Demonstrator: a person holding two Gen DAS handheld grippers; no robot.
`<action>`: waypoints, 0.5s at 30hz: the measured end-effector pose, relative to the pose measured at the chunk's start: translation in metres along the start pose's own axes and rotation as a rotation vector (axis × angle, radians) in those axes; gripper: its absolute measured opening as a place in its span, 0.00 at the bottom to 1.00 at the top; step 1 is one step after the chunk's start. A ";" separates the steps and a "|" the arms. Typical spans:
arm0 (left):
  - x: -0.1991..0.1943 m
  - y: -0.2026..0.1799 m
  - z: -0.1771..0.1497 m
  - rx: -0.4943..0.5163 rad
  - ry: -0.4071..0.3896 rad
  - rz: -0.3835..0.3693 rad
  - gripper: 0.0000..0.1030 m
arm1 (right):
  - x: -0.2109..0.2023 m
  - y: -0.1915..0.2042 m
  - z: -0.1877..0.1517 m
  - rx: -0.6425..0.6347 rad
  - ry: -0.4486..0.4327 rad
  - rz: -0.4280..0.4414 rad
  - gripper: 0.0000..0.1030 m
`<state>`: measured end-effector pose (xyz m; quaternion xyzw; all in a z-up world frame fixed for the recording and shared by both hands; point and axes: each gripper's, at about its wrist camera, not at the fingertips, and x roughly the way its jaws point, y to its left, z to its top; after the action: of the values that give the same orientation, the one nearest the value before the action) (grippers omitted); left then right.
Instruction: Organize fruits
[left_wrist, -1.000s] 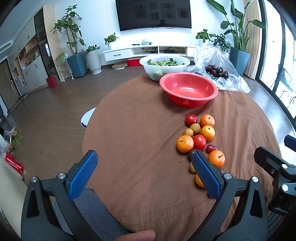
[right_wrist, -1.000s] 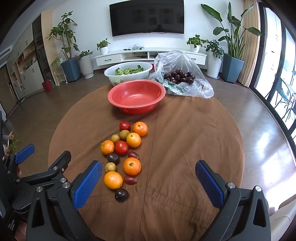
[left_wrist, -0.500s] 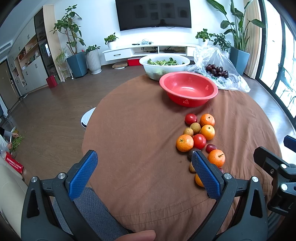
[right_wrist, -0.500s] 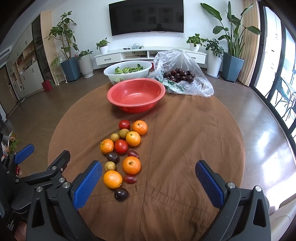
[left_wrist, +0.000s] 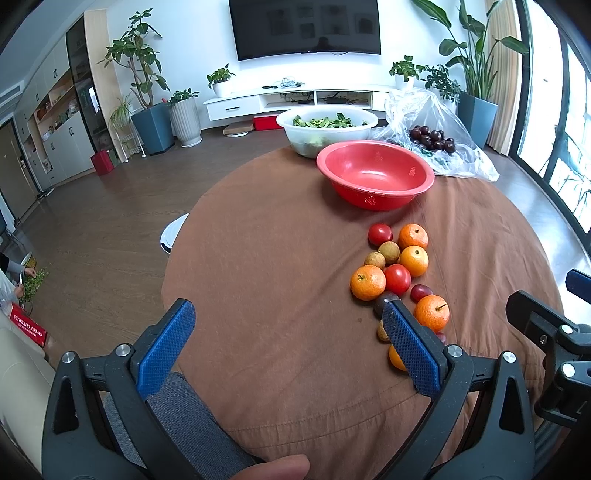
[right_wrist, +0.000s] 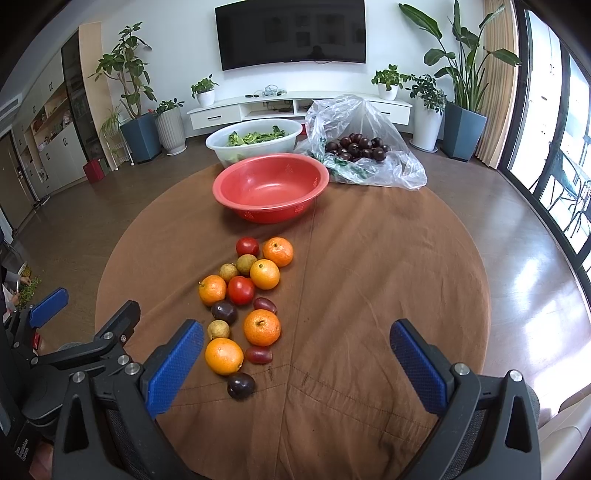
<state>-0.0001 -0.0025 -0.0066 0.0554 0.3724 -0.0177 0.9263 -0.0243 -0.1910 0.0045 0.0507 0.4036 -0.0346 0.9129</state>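
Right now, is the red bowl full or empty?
Empty. The red bowl shows only its bare inside in both views; all loose fruit lies on the cloth.

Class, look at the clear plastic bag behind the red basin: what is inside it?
The plastic bag holds a pile of dark round fruits, with green leaves under them. Anything beneath the pile is hidden.

At the lower left edge of my left wrist view, I read "SWEET CHERRIES" in white on a red box (left_wrist: 28, 327); its smaller print is illegible.
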 end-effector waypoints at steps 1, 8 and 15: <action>0.000 0.000 -0.001 -0.001 0.001 -0.002 1.00 | -0.001 0.000 0.002 0.000 0.001 0.001 1.00; 0.004 0.001 -0.006 -0.006 0.010 -0.009 1.00 | 0.004 0.002 -0.013 0.008 0.008 0.005 1.00; 0.013 0.004 -0.010 0.002 0.029 -0.043 1.00 | 0.009 -0.004 -0.026 0.016 0.015 0.039 1.00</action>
<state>0.0028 0.0029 -0.0227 0.0485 0.3869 -0.0373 0.9201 -0.0376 -0.1921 -0.0195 0.0661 0.4090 -0.0198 0.9099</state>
